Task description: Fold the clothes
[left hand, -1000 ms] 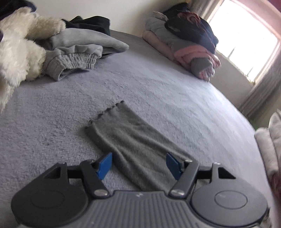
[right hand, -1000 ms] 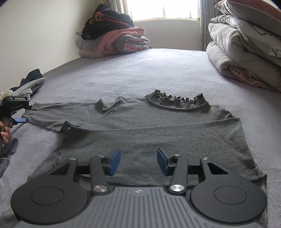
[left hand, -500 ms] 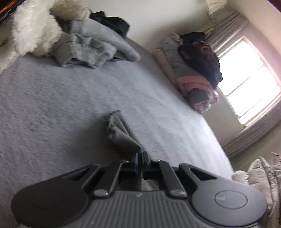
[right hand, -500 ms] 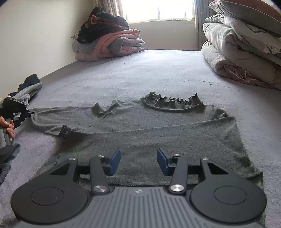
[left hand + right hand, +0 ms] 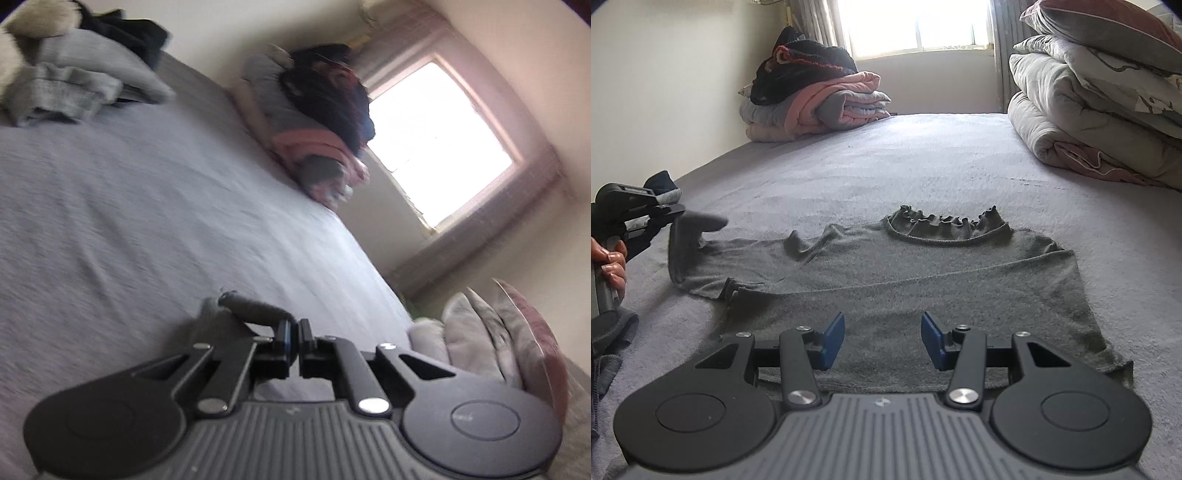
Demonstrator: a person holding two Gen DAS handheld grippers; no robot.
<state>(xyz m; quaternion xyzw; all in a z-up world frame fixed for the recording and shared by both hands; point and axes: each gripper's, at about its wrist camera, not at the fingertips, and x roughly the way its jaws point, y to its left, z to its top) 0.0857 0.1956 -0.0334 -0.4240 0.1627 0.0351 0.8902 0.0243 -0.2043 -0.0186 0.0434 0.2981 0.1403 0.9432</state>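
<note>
Each gripper, the left gripper (image 5: 294,338) and right gripper (image 5: 882,341), has black linkage arms, silver screws, blue finger pads (image 5: 833,341) and a ribbed grey body.

The grey top (image 5: 886,273) is a soft matt knit with a frilled neck, lying on a bedcover (image 5: 923,158) of nubbly, towel-like matt cloth. The right gripper (image 5: 882,339) is matt black plastic with a ribbed grey body, bright metal pivot screws and smooth blue pads (image 5: 833,341). At two o'clock the stacked duvets (image 5: 1089,122) look smooth and puffy.
</note>
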